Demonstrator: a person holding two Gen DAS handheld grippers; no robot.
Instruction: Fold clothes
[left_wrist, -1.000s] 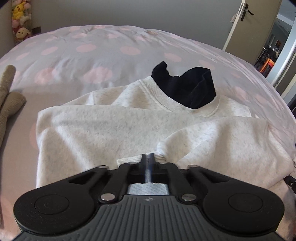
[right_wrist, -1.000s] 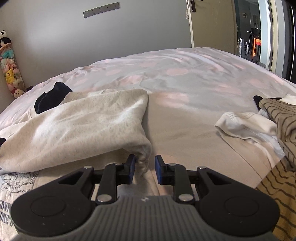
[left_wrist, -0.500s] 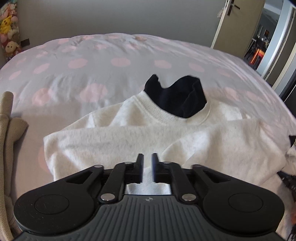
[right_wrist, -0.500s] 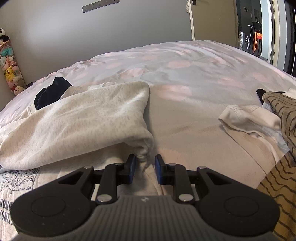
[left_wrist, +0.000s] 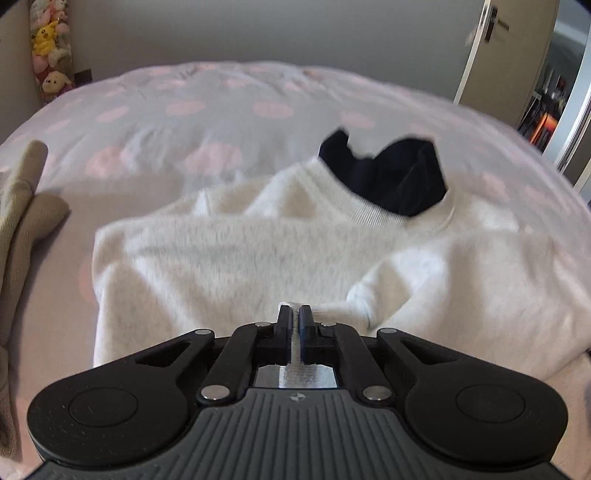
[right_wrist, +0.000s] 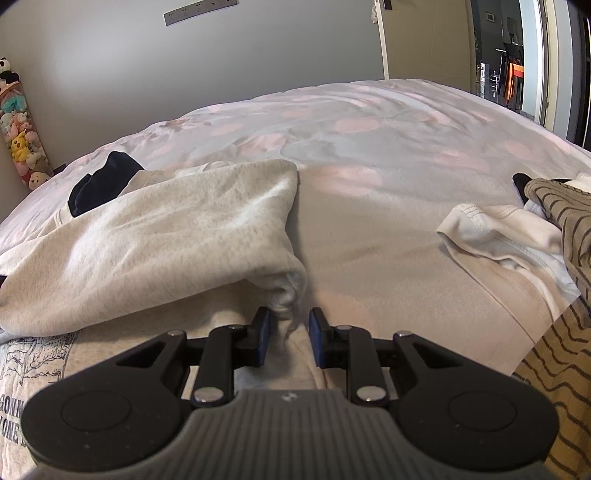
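I had the left gripper (left_wrist: 294, 314) at the lower centre of its frame, fingers pressed together on the ribbed cuff of the sweatshirt (left_wrist: 236, 258), which lay spread across the middle of the bed (left_wrist: 221, 103). My right gripper (right_wrist: 290, 325) sat low in its view with fingers spread, a rolled corner of the sweatshirt (right_wrist: 147, 251) just between their tips, ungripped
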